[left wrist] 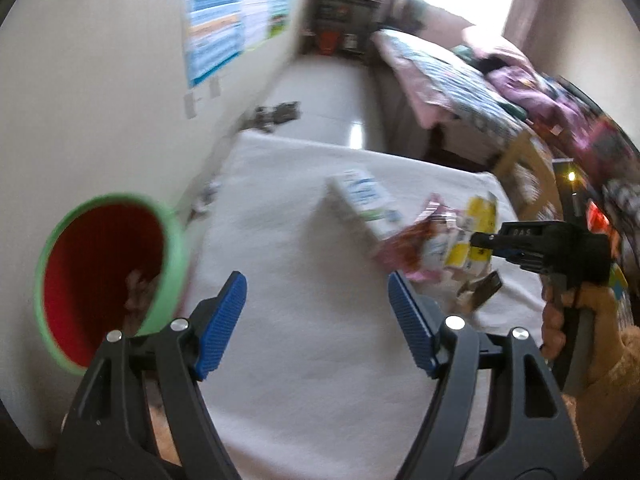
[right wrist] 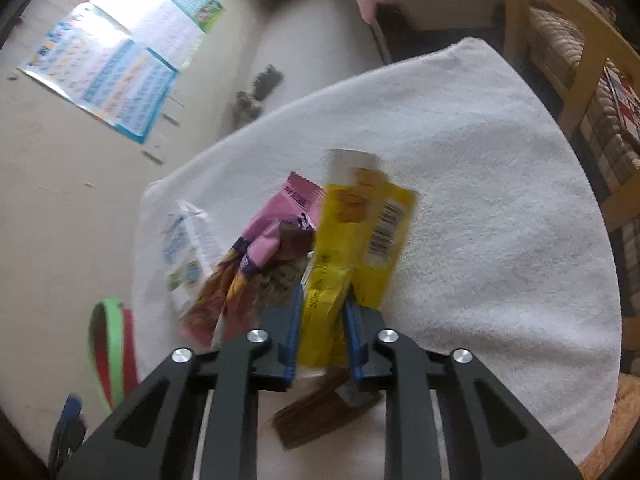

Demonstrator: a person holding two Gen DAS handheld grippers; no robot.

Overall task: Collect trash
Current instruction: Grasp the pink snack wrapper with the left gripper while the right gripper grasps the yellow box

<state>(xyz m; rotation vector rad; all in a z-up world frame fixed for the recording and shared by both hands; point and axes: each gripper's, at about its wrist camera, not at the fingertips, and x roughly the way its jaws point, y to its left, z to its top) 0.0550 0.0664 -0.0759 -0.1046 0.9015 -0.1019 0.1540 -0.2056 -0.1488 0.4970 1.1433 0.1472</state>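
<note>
My right gripper (right wrist: 322, 312) is shut on a yellow wrapper (right wrist: 360, 232), held just above the white towel (right wrist: 480, 200). A pink and brown snack wrapper (right wrist: 260, 256), a white and blue carton (right wrist: 188, 248) and a brown wrapper (right wrist: 320, 412) lie around it. My left gripper (left wrist: 318, 304) is open and empty over the towel (left wrist: 300, 280). A green bin with a red inside (left wrist: 104, 272) is at its left, something brownish inside. The right gripper (left wrist: 480, 240) shows at the right of the left wrist view, at the trash pile: yellow wrapper (left wrist: 480, 216), carton (left wrist: 364, 204).
A wall with a poster (left wrist: 216, 28) runs along the left. A bed with patterned covers (left wrist: 460, 76) and a wooden chair (right wrist: 560, 52) stand at the right. Dark items (left wrist: 276, 114) lie on the floor beyond the towel. The bin's rim (right wrist: 108, 344) shows at lower left.
</note>
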